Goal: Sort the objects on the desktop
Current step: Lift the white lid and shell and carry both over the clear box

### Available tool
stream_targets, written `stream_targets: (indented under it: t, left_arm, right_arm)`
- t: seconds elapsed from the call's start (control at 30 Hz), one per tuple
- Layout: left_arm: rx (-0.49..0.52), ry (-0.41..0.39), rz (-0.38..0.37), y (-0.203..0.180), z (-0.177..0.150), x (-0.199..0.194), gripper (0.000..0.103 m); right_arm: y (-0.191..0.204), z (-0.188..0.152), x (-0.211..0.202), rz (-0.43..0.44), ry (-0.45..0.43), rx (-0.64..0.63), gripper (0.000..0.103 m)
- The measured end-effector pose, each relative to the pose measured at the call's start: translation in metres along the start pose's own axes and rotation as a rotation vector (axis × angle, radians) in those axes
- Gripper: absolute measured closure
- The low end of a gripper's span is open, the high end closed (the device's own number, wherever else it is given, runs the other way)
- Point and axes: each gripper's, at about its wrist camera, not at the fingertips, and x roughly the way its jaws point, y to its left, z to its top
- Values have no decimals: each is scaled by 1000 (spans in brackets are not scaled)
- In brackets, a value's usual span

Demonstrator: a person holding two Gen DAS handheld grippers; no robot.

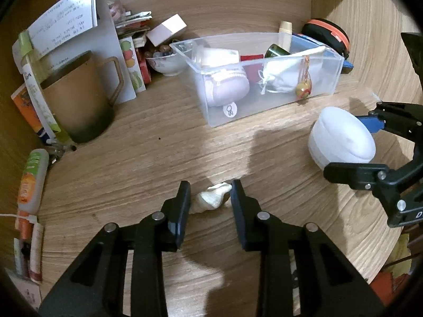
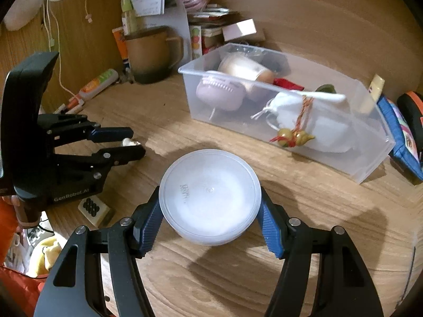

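A small cream seashell (image 1: 213, 198) lies on the wooden desk between the fingers of my left gripper (image 1: 210, 198). The jaws stand around it, the right one touching, with a gap at the left. In the right wrist view the shell (image 2: 130, 141) peeks between them. My right gripper (image 2: 210, 223) is shut on a round white plastic tub (image 2: 208, 198), held just above the desk; it also shows in the left wrist view (image 1: 341, 138). A clear plastic bin (image 1: 327, 79) holding a purple pouch, a white bag and a charm stands behind.
A brown mug (image 1: 79, 97), papers, small boxes and a floral bowl (image 1: 166, 62) crowd the back left. A tube (image 1: 33, 178) lies at the left edge. A black-and-orange case (image 1: 327, 35) and blue item sit behind the bin. A wooden wall rises at the right.
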Motion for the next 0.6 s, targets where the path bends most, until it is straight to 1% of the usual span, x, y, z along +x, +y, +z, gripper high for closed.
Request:
stream_targets:
  t: [0.3, 0.43, 0.6]
  left_arm:
    - [-11, -72, 15, -1, 23, -21, 73]
    - [-39, -75, 17, 2, 34, -23, 73]
    - [-32, -94, 27, 1, 45, -28, 73]
  right_arm:
    - [-12, 12, -14, -35, -39, -27, 41]
    - [-19, 19, -22, -40, -59, -32, 41]
    - [-28, 28, -32, -46, -93, -33, 41]
